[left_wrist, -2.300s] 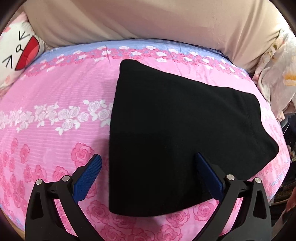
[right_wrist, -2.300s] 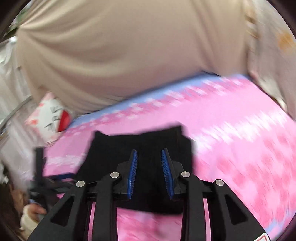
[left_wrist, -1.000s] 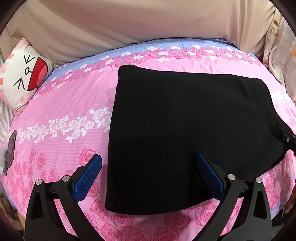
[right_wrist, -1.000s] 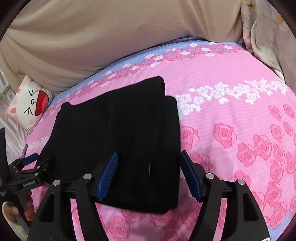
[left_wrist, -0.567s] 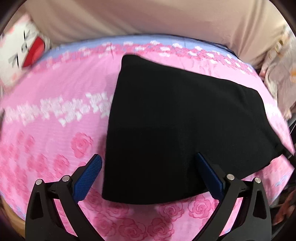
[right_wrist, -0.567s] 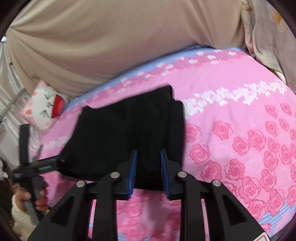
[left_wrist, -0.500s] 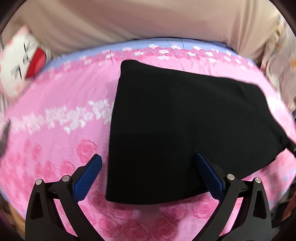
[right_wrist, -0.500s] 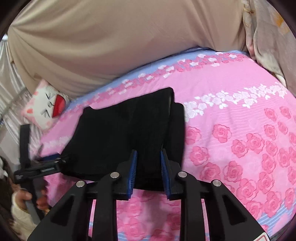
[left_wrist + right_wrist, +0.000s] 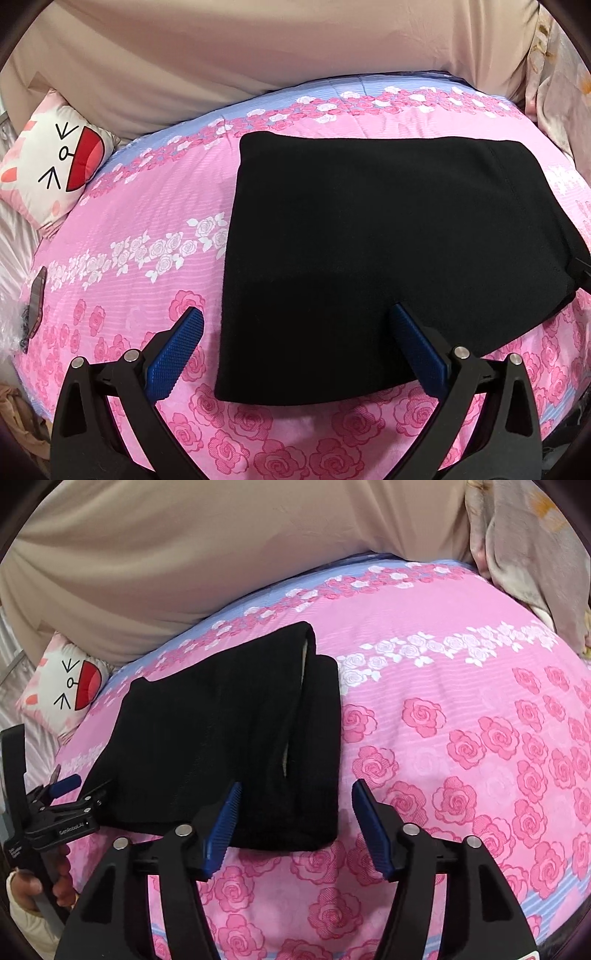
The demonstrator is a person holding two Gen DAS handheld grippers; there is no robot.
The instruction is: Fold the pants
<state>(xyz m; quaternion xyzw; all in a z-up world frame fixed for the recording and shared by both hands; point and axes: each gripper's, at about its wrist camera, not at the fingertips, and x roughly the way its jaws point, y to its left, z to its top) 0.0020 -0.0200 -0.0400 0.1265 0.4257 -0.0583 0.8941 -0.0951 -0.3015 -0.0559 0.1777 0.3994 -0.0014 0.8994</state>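
The pants (image 9: pixel 388 254) lie folded into a compact black block on the bedspread (image 9: pixel 129 229), flat, with straight edges and a soft, matte knit surface. In the right wrist view the pants (image 9: pixel 221 731) show stacked layers, and a pale lining shows in the gap along their 3 o'clock edge.

The left gripper (image 9: pixel 295 349) hangs just above the near edge of the pants, at 6 o'clock of the block. Its jaws are spread wide and grip nothing: one blue ribbed pad sits over the bedspread, the other over the black fabric. The right gripper (image 9: pixel 295 823) sits at the near corner of the pants, jaws likewise spread and empty, one pad over the fabric and one over the bedspread. Whether either one touches the cloth cannot be told.

In the right wrist view the left gripper (image 9: pixel 70 797) appears at 9 o'clock, level with the bed, held by a hand (image 9: pixel 33 890) in a light sleeve.

The bedspread is pink cotton printed with roses. A cartoon-face pillow (image 9: pixel 51 177) lies at 10 o'clock; a beige cover (image 9: pixel 277 48) rises at 12 o'clock.
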